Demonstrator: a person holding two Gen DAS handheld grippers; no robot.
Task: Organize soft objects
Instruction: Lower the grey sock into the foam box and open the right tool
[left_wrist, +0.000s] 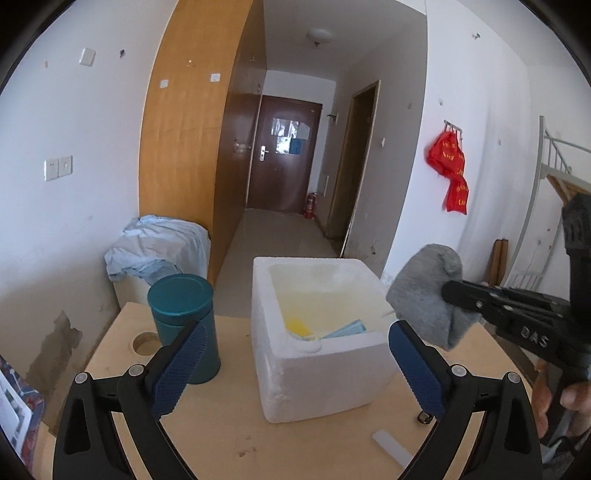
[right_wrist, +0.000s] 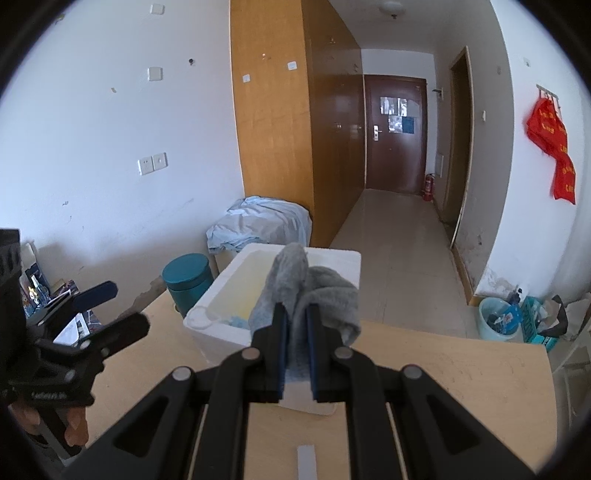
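White walls, a tall wooden wardrobe (left_wrist: 192, 122) and a corridor ending in a dark brown door (left_wrist: 284, 155) are shown behind a light plywood table (left_wrist: 229, 439). On the table, an open white foam box (left_wrist: 325, 380) is taken as the landmark. Inside the box, a yellow item (left_wrist: 297, 325) and a pale blue item (left_wrist: 347, 328) are seen lying on the floor near its front wall; their exact nature cannot be told. Just left of the box, a teal lidded canister (left_wrist: 184, 321) is stood upright, with a round hole (left_wrist: 144, 342) cut in the tabletop to its left. Behind and left of the box, off the table, a heap of light blue cloth (right_wrist: 258, 221) is draped over a white unit. Well to the right of the box, red bags (left_wrist: 450, 166) are hung on a wall rack.

The left gripper (left_wrist: 295, 369) is held in front of the box with its blue-padded fingers (left_wrist: 181, 369) spread wide and nothing between them. The right gripper (right_wrist: 297, 332) is pressed together on a grey fleecy cloth (right_wrist: 314, 291), which is pinched between the pads and held in the air just beside the right rim of the box, clear of the tabletop. In front of the box, a small white strip (right_wrist: 306, 461) is laid flat on the table.
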